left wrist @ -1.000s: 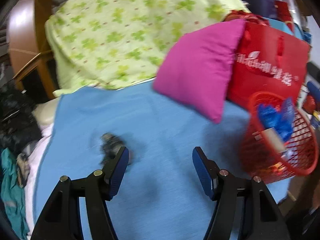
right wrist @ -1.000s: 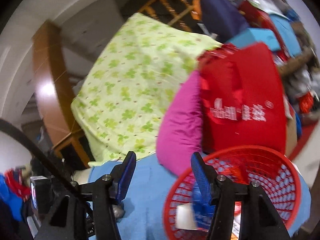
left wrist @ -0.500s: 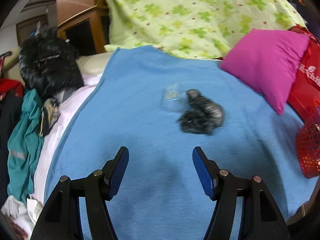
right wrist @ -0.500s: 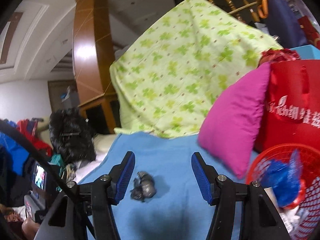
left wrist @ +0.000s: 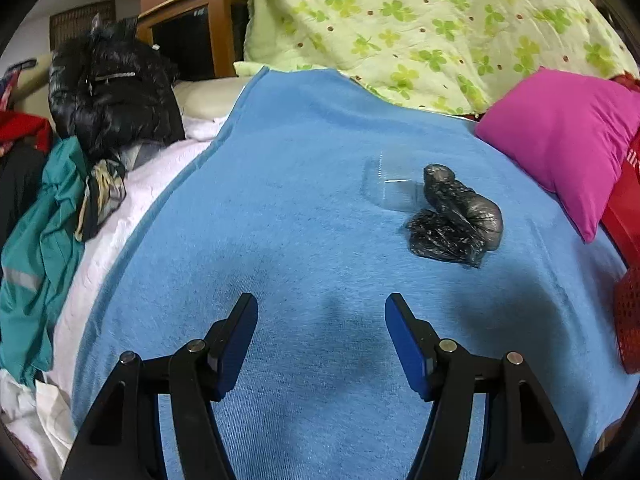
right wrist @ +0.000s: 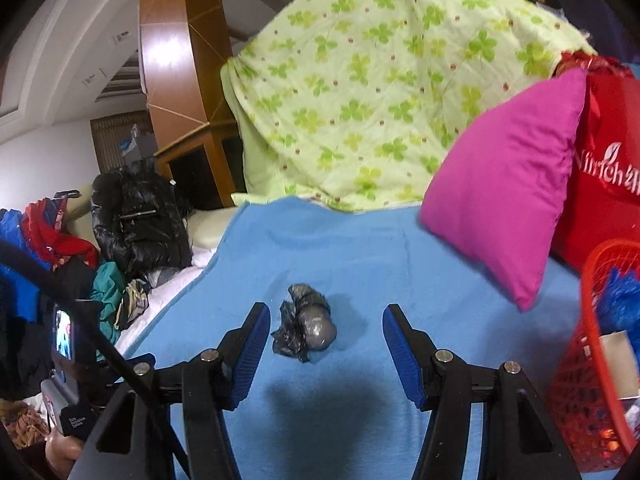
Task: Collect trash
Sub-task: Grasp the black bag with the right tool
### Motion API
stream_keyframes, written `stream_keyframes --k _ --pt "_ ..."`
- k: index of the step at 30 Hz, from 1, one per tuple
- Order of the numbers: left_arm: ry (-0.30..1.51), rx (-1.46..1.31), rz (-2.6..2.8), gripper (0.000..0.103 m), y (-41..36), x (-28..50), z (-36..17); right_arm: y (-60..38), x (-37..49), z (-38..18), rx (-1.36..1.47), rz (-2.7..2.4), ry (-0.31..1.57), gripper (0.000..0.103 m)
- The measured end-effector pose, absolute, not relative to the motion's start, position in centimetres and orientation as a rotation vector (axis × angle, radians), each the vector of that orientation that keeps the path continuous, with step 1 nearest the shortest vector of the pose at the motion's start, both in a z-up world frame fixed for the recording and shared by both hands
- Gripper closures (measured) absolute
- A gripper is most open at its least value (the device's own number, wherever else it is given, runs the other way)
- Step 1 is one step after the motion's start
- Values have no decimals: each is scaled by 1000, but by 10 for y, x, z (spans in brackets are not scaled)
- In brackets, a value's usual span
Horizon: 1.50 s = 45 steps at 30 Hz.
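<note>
A crumpled black plastic bag point(left wrist: 456, 220) lies on the blue blanket point(left wrist: 280, 220), with a clear plastic lid or box point(left wrist: 390, 188) just behind it. My left gripper point(left wrist: 321, 332) hovers open over bare blanket, the bag ahead and to its right. In the right wrist view the same black bag point(right wrist: 306, 326) lies just beyond and between the blue pads of my right gripper point(right wrist: 326, 340), which is open and empty. A red mesh basket point(right wrist: 592, 360) holding blue plastic and paper scraps stands at the right edge; its rim point(left wrist: 628, 320) shows in the left wrist view.
A magenta pillow point(right wrist: 508, 208) leans against a red bag point(right wrist: 608, 168) at the right. A green clover quilt point(left wrist: 420, 20) is heaped behind. A black puffer jacket point(left wrist: 112, 92) and teal clothing point(left wrist: 36, 248) pile up left of the blanket's edge.
Both views have swung left, away from the red basket. The black bag, first near the left fingertip, now lies ahead-right of the left gripper and has come between the right gripper's fingers. Both grippers stayed open.
</note>
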<state>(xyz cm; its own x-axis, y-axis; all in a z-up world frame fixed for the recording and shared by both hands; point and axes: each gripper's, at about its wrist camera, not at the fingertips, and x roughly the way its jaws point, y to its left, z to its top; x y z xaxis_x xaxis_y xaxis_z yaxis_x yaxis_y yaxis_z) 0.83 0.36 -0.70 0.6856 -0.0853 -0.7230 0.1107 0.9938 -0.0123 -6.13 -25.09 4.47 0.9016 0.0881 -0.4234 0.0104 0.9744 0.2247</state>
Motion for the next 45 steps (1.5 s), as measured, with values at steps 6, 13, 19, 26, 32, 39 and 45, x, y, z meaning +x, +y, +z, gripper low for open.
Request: stream_keyframes --k 6,13,19,26,32,39,45 --pt "815 2 -116 36 8 19 -9 -248 -21 28 240 65 528 40" --pt "826 -2 -118 36 7 45 -13 -251 46 -2 330 109 660 41" --pt "847 -10 -111 36 6 70 -22 -248 103 -33 348 113 756 41" --pt "856 -37 -105 36 8 88 -27 -242 137 -66 382 157 847 50" --pt "841 -69 -131 36 2 98 -25 -245 129 -64 412 191 858 64" --pt "790 -121 -199 32 -15 116 -23 -276 100 -53 463 126 864 64" --pt "795 -150 -257 31 -36 137 -26 -291 86 -53 478 106 896 64"
